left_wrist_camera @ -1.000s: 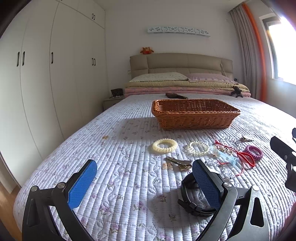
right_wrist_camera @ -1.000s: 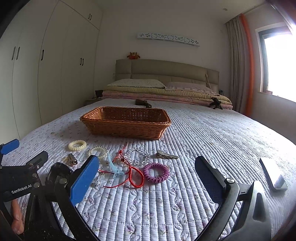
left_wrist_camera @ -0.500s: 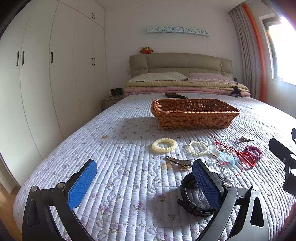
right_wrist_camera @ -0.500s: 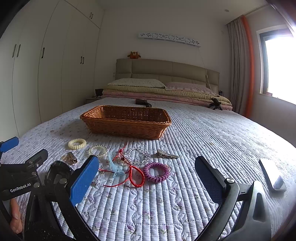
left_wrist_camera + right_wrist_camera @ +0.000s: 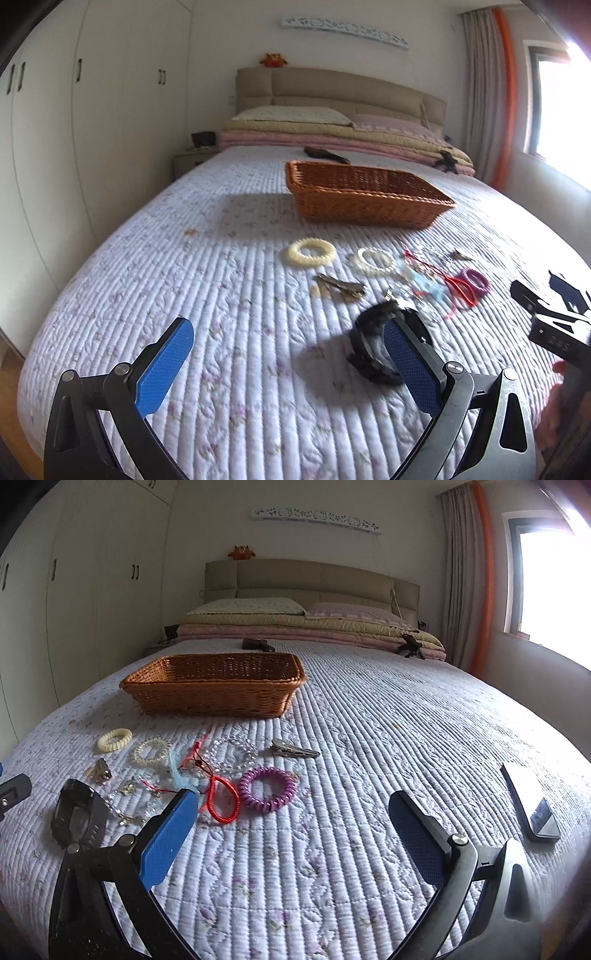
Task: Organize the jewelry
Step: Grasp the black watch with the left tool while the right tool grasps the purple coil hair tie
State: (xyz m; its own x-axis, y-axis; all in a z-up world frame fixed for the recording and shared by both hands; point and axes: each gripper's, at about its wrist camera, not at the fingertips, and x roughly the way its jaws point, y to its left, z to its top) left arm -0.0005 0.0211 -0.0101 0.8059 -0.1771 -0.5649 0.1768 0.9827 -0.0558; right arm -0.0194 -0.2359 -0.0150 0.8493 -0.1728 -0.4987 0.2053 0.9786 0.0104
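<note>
left gripper (image 5: pixel 288 354) spread wide, empty, above quilt (image 5: pixel 229 295); black watch (image 5: pixel 373 343) beside its right finger. right gripper (image 5: pixel 291 834) spread wide, empty. bracelets, purple hair tie (image 5: pixel 267 789) lie before basket (image 5: pixel 214 690).

I am looking into a home bedroom. A bed (image 5: pixel 369 738) with a quilted floral cover is filling my view, pillows (image 5: pixel 251 606) and folded blankets lying against an upholstered headboard (image 5: pixel 314 578) at 12 o'clock. White wardrobes (image 5: pixel 92 110) are standing at 9 o'clock, a curtained window (image 5: pixel 546 583) glowing at 2 o'clock.
</note>
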